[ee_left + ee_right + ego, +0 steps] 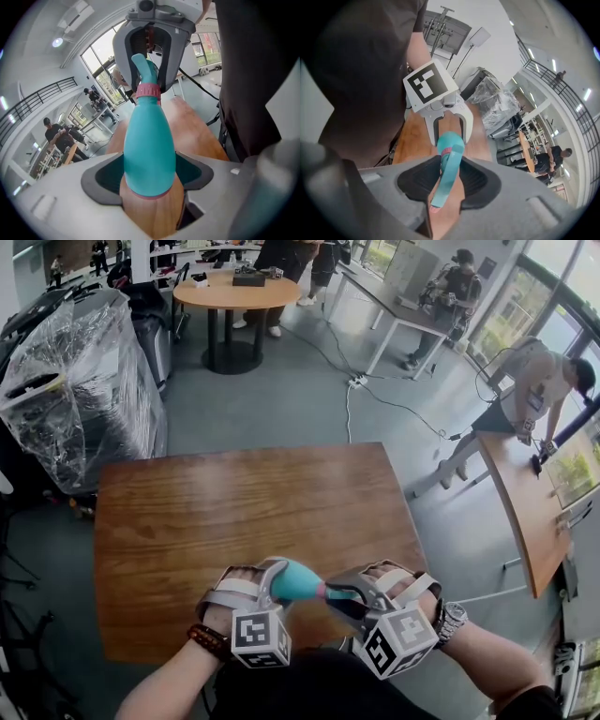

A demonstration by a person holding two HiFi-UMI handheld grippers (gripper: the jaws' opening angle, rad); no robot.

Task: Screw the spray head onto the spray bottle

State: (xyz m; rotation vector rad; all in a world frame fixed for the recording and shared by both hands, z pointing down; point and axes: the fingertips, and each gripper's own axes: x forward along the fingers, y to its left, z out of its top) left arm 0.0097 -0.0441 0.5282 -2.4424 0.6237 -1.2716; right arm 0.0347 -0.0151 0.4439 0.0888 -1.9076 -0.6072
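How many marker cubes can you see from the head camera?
2. One cube is on the left gripper, which holds the bottle; the other cube is on the right gripper, at the spray head. None seems hidden.

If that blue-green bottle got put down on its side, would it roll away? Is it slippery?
Probably it would roll: the spray bottle looks round and tapered, so it may curve in a circle. Its smooth, shiny plastic looks a bit slippery. The spray head sticking out might stop the rolling.
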